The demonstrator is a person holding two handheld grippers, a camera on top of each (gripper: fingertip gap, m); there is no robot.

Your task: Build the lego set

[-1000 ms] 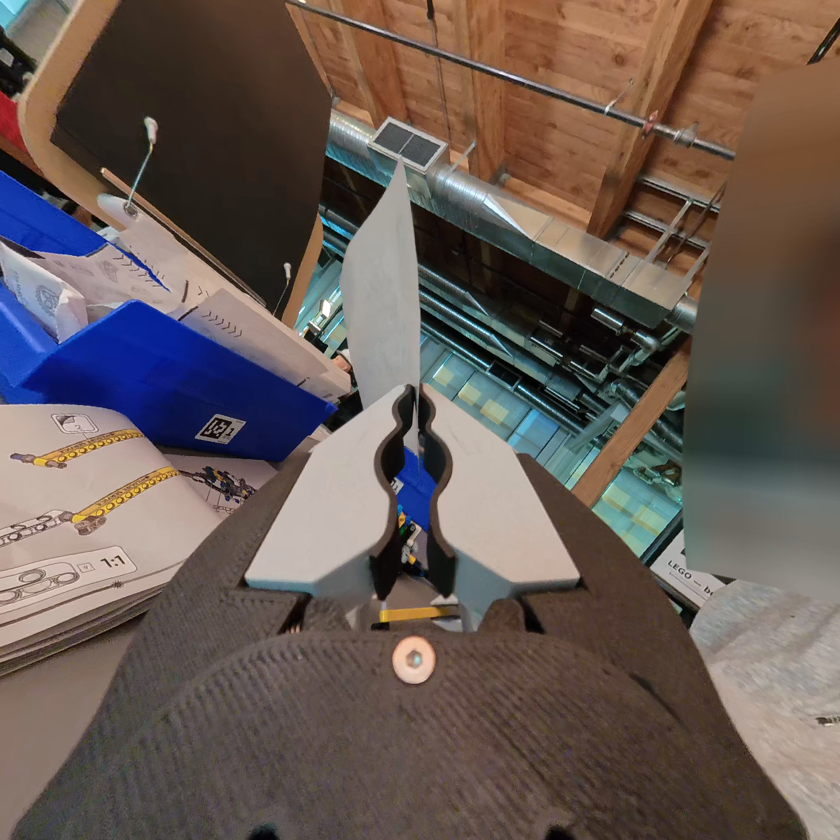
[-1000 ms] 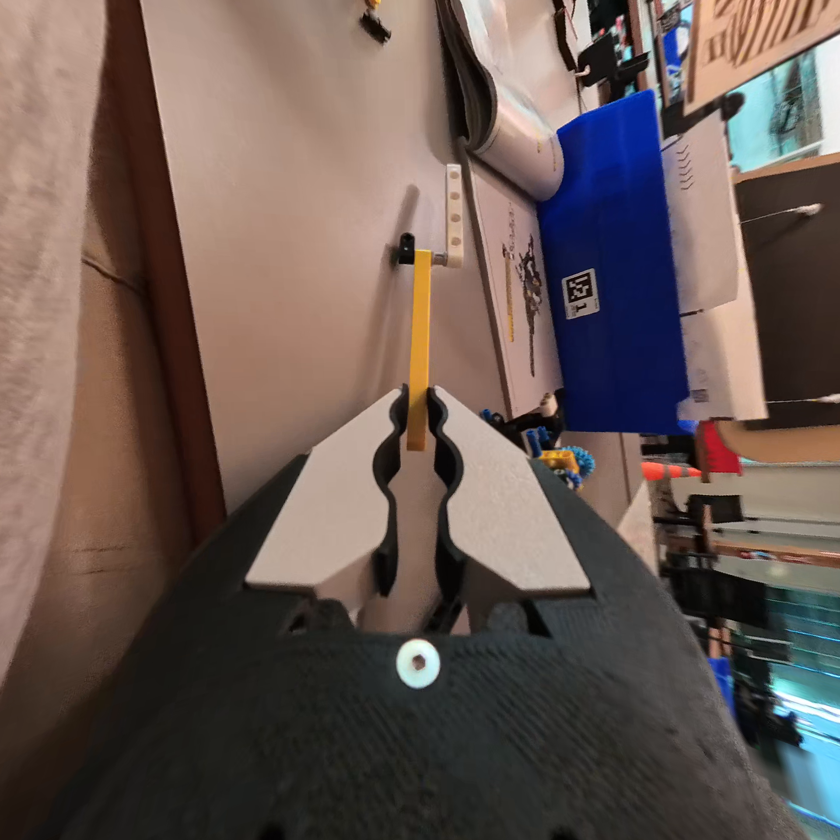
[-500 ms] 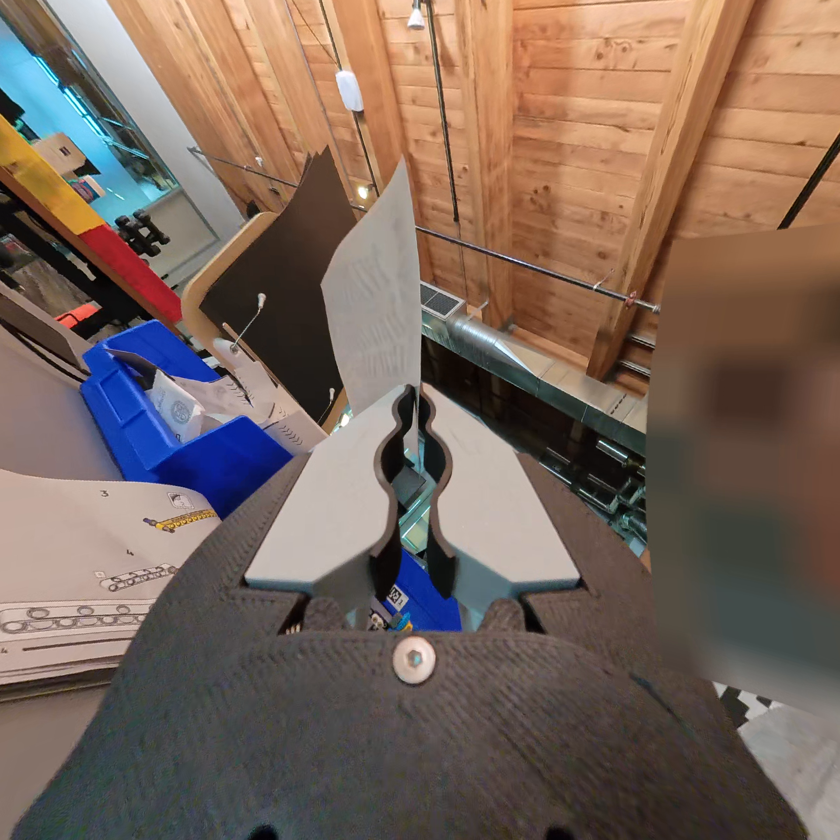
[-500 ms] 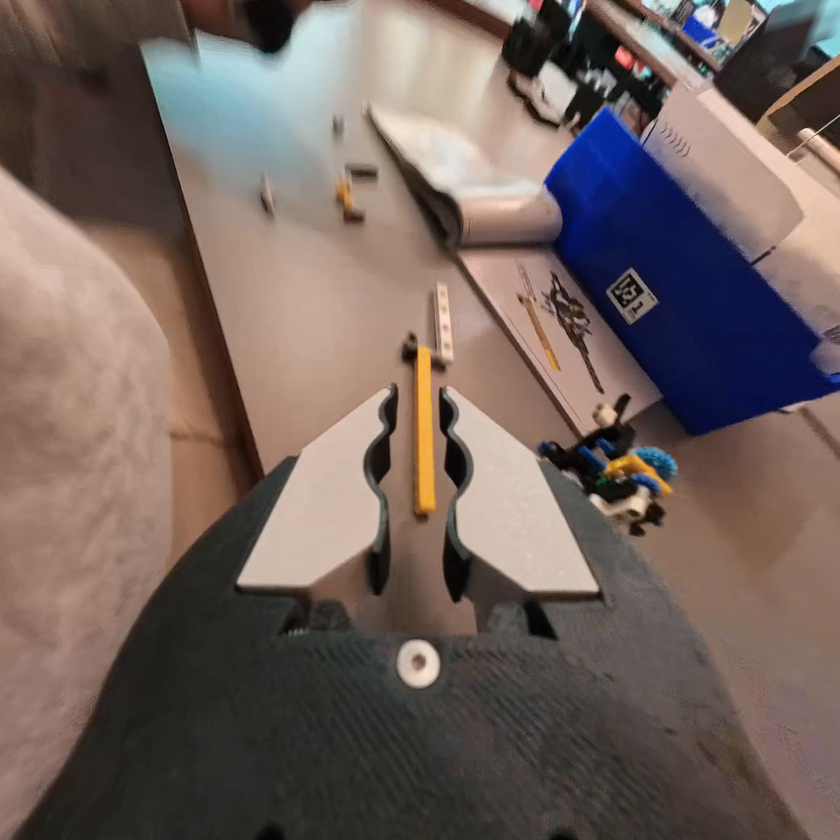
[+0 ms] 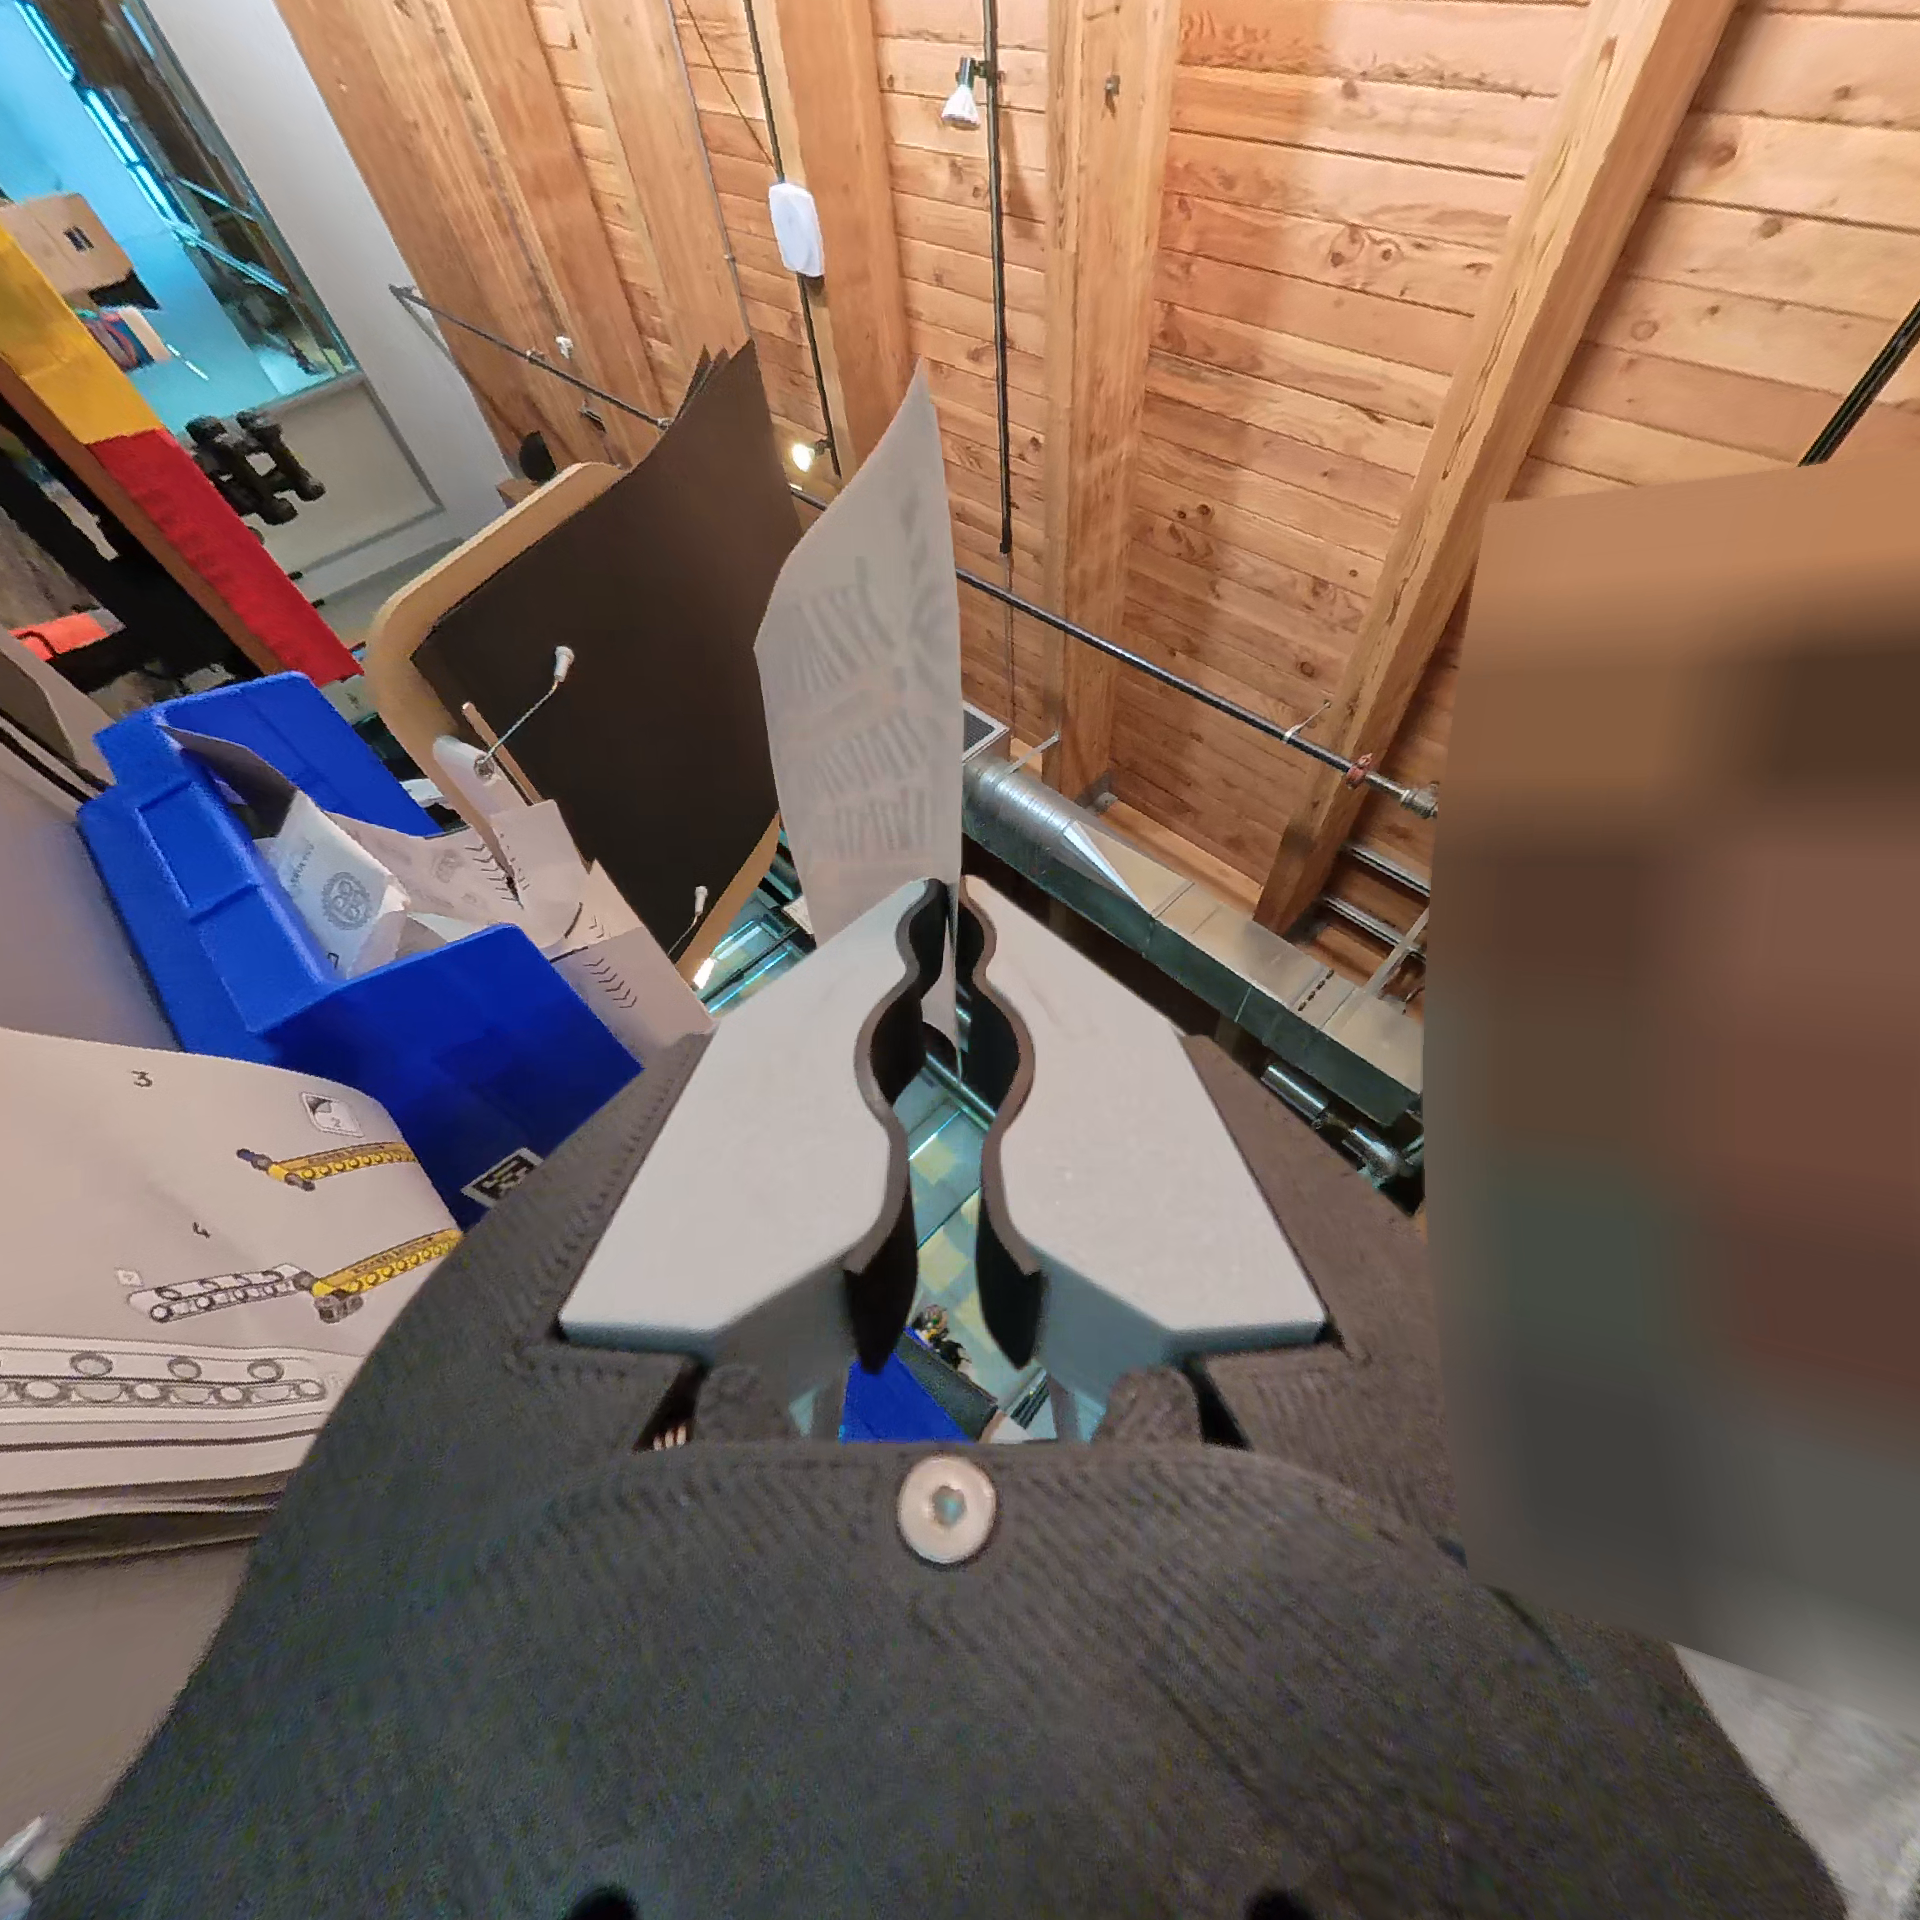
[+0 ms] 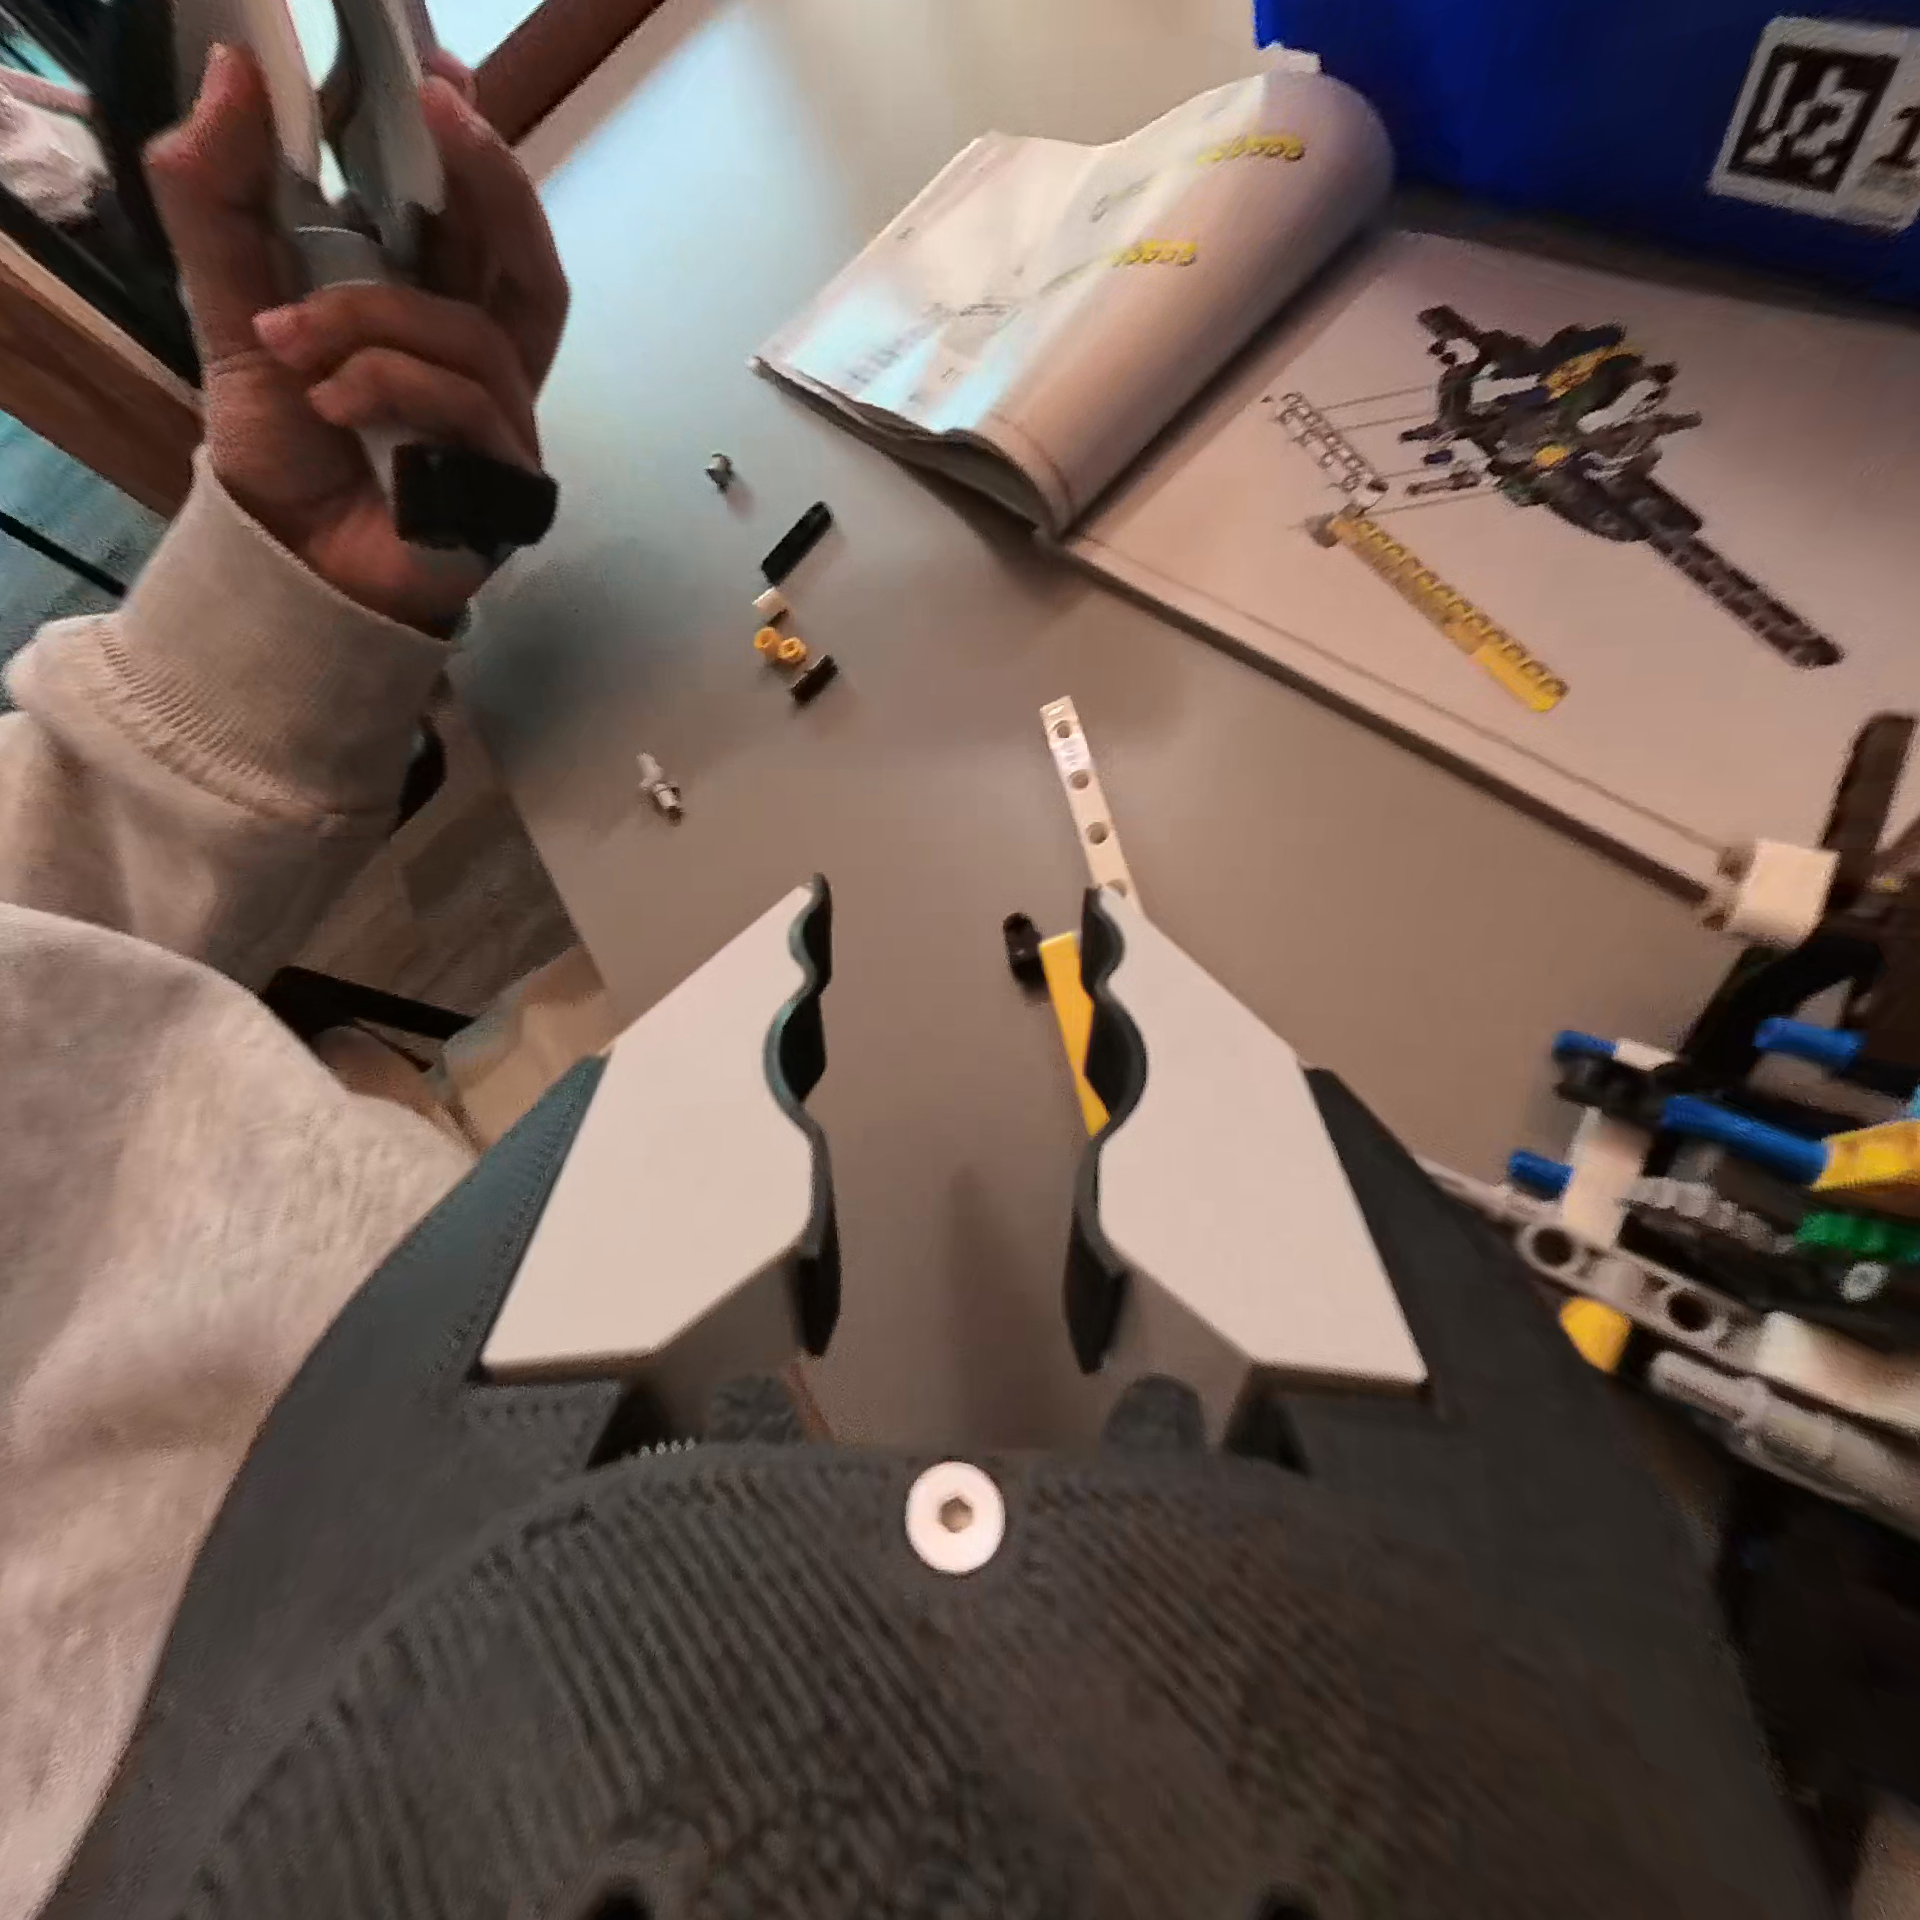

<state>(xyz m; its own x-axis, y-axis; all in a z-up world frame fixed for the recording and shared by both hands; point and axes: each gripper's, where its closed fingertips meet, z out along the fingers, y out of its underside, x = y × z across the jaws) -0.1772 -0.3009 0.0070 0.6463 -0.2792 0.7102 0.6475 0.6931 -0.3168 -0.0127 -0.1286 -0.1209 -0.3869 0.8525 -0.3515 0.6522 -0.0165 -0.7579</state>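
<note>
between parted right gripper [image 6: 956, 930] fingers, bare table [image 6: 935, 790], yellow beam [image 6: 1072, 1013] beside

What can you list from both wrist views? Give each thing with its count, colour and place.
Page: one, grey-white, pinched in left gripper.
Instruction booklet: one, white, open on table.
Bin: one, blue, behind booklet.
Yellow beam: one, on table by right fingers.
White beam: one, beyond yellow beam.
Small loose pieces: several, black, yellow, white, mid-table.
Partly built model: one, multicoloured, right edge.
Hand: one, cream sleeve, holding a gripper handle.
Left gripper: shut.
Right gripper: open.
</note>
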